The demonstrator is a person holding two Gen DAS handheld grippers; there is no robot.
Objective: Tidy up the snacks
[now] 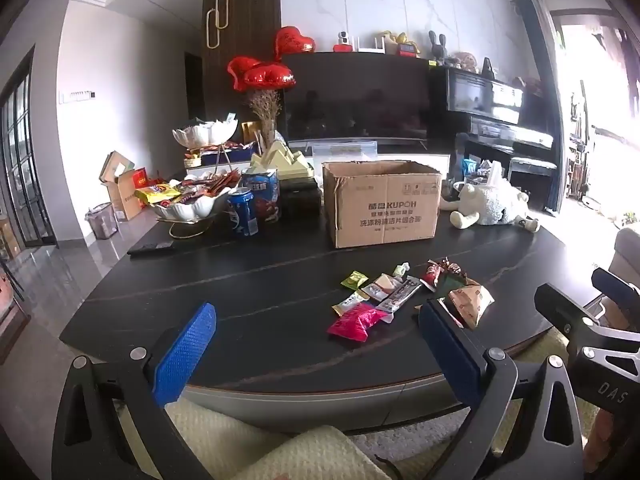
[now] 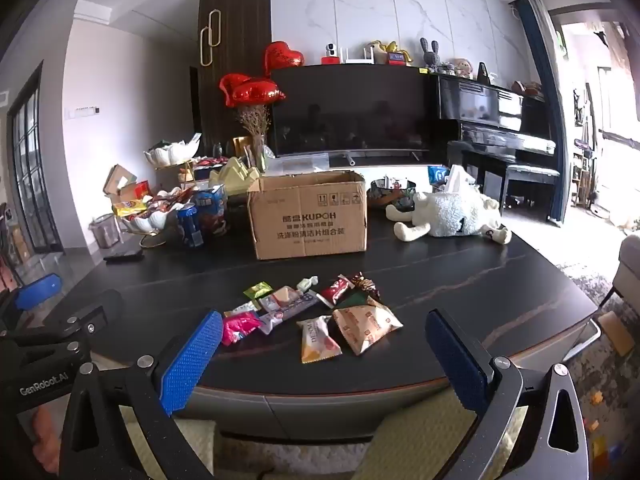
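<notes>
Task barely begun: snack packets (image 2: 312, 316) scattered loose on dark tabletop (image 2: 480, 288), at 12 o'clock of both tools, cardboard box (image 2: 308, 216) open beyond; left tool (image 1: 316, 344) and right tool (image 2: 324, 352) spread wide, empty, short of the tabletop edge.

bare dark table (image 2: 460, 292) is lying open right of the snack packets (image 2: 316, 312). behind them a cardboard box (image 2: 308, 216) is blocking the way, with a soda can (image 2: 190, 226) crowding its left and a plush sheep (image 2: 448, 216) its right.
</notes>
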